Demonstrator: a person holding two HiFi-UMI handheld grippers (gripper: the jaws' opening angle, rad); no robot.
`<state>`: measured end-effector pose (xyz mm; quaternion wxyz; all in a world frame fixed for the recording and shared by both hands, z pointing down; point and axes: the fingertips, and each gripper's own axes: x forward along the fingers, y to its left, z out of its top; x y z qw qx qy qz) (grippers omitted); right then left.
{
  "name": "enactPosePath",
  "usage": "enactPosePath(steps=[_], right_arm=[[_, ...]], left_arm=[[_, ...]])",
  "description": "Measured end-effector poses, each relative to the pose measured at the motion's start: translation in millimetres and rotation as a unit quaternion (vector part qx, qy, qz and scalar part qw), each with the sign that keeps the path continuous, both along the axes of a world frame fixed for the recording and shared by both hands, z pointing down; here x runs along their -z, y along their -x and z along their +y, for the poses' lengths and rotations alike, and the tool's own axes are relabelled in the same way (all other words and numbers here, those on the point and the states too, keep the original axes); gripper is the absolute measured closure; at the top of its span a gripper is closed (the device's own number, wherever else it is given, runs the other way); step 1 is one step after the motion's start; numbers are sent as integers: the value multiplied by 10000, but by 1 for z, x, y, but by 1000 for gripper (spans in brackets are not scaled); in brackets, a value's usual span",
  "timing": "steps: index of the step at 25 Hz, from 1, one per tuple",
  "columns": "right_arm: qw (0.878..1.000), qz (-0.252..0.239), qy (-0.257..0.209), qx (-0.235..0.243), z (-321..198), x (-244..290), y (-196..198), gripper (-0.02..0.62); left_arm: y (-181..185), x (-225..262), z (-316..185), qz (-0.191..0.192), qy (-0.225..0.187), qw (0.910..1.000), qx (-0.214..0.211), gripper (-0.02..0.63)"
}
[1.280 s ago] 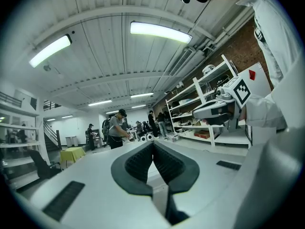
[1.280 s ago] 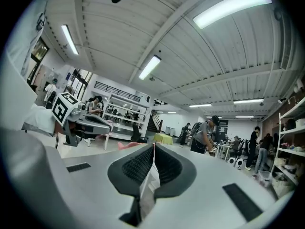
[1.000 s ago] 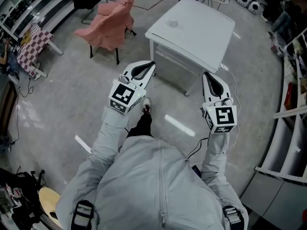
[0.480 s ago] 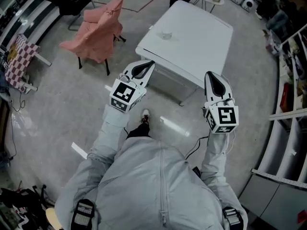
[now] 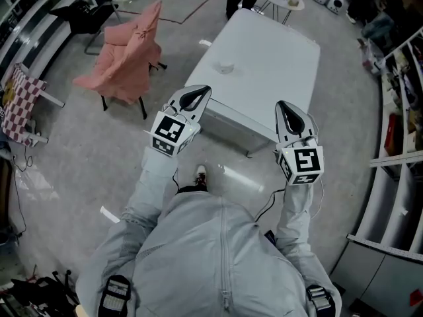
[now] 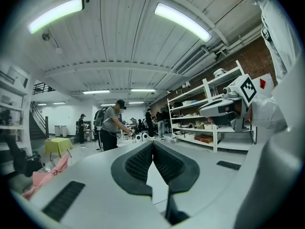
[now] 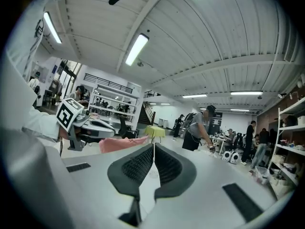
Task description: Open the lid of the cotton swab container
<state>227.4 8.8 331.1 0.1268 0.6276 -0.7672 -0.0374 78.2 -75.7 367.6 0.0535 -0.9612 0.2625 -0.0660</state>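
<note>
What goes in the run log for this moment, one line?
stage: no contact yet | left gripper: shut, empty | right gripper: shut, empty | container: on table, ahead of both grippers, untouched

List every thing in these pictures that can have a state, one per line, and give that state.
left gripper: shut, empty, held in the air.
right gripper: shut, empty, held in the air.
cotton swab container: on the white table, untouched; too small to tell whether its lid is open or closed.
chair: draped in pink cloth, nobody seated.
</note>
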Motion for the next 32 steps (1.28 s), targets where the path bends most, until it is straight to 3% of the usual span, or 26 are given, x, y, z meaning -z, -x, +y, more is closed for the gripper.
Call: enactPosePath(steps=[9, 24, 32], right_arm=[[9993, -29, 82, -357, -50, -1, -10, 558], [9981, -141, 184, -574, -130, -19, 18, 558], [9974, -126, 310, -646, -168, -30, 8, 558]], left_arm=[[-2, -1, -50, 31, 54, 9999, -118, 586], [24, -31, -133, -94, 363, 9982, -468, 586], [12, -50, -172, -92, 681, 9959, -592, 584]])
